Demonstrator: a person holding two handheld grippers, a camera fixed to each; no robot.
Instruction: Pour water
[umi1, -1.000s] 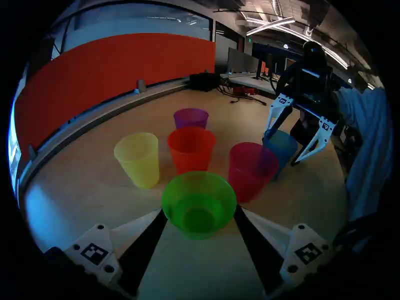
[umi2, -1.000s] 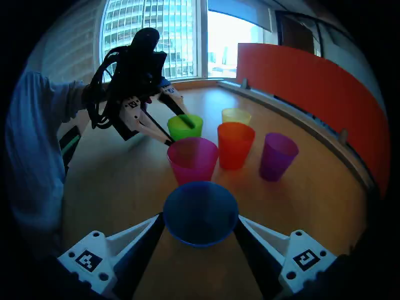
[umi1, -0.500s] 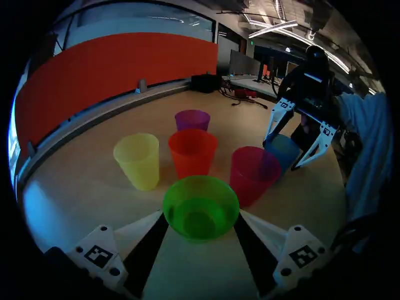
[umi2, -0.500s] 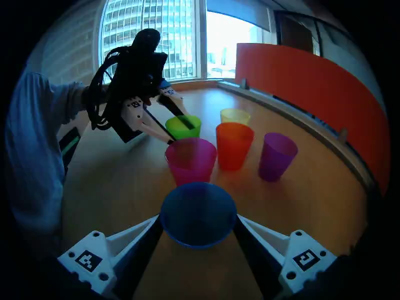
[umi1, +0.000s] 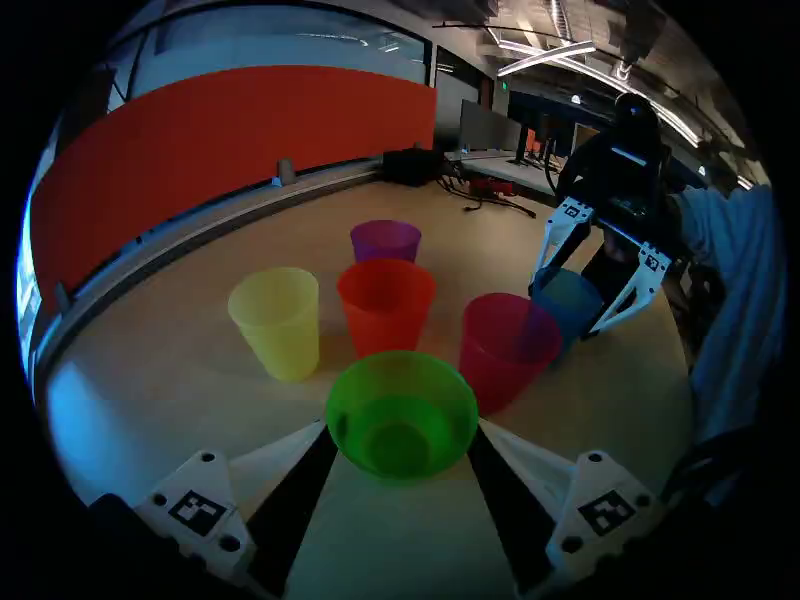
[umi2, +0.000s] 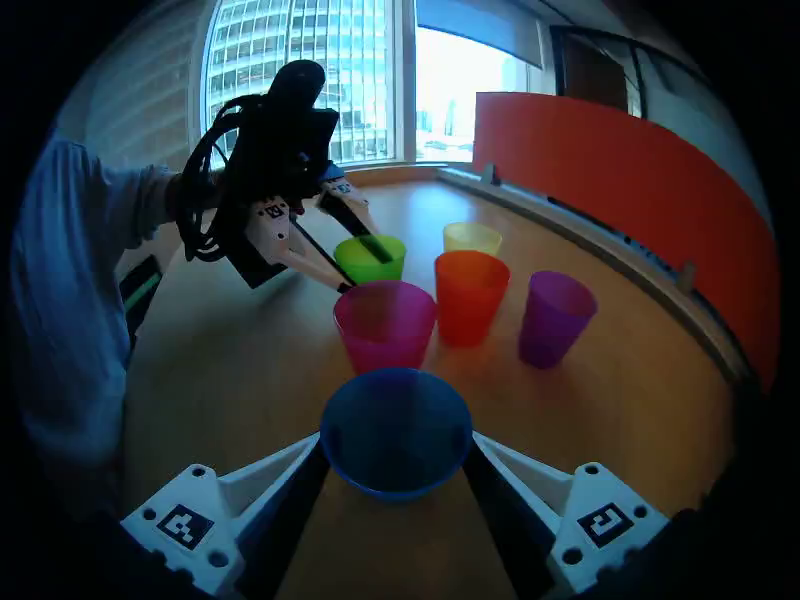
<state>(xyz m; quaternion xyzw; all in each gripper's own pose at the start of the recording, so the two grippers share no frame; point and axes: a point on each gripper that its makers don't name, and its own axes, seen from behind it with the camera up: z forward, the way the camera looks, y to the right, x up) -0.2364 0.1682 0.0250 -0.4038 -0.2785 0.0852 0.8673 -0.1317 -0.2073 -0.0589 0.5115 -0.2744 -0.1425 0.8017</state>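
as each hand has a cup in its tool, this looks to me like the moment just ahead of a pour. the wooden table runs wide under everything, with the long orange wall panel far beyond the fingertips. a person's pale sleeve reaches in behind the farther tool.

the left gripper has its two fingers closed in on the green cup, one against each side wall. the cup sits upright right between the tips, mouth open to the camera. the right gripper does the same with the blue cup, pinched between its fingers and held level. i'd guess they're gripped by the sides so either can be tipped over the other's rim with no finger in the stream. which of the two holds water i can't tell; the bottoms are just darker discs.

past the left fingertips stand the spares: a pink cup toward the right-hand finger, an orange cup dead ahead, a yellow cup toward the left-hand finger, and a purple cup behind the orange. all are upright, near one another but apart. the pink one stands between the two held cups, so a pour would likely mean lifting past it.
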